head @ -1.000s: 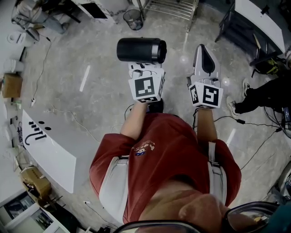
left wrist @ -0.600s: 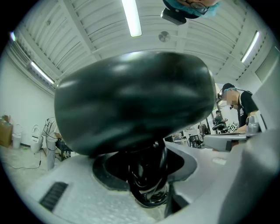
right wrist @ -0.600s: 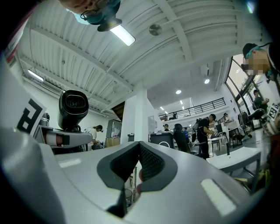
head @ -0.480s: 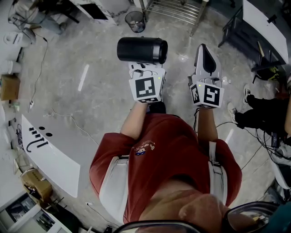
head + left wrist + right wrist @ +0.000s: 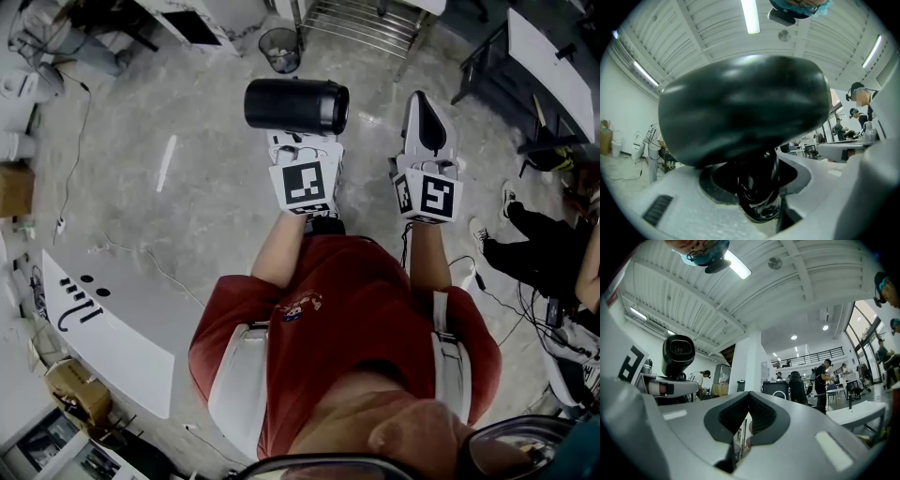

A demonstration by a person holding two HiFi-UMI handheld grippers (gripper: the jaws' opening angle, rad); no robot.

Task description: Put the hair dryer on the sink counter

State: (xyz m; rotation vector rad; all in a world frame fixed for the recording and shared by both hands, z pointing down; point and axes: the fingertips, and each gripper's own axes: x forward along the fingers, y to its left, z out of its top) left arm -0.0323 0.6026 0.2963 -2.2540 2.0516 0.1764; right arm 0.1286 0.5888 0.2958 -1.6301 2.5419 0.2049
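Since a second ago the floor (image 5: 187, 197) has slid beneath the person, and the wire waste bin (image 5: 280, 47) beyond the hair dryer (image 5: 296, 105) now sits lower in the head view. Nearest, behind the hair dryer, is the person's red shirt (image 5: 337, 319), with both forearms reaching out from it. The left gripper (image 5: 300, 141) is clenched on the hair dryer's handle. The black barrel lies crosswise over its jaws and fills the left gripper view, with loops of cord bunched between them. Just to the right of the hair dryer, the right gripper (image 5: 427, 108) carries nothing, its jaws pressed together. Beyond the hair dryer, past the bin, stands a metal rack (image 5: 361, 23).
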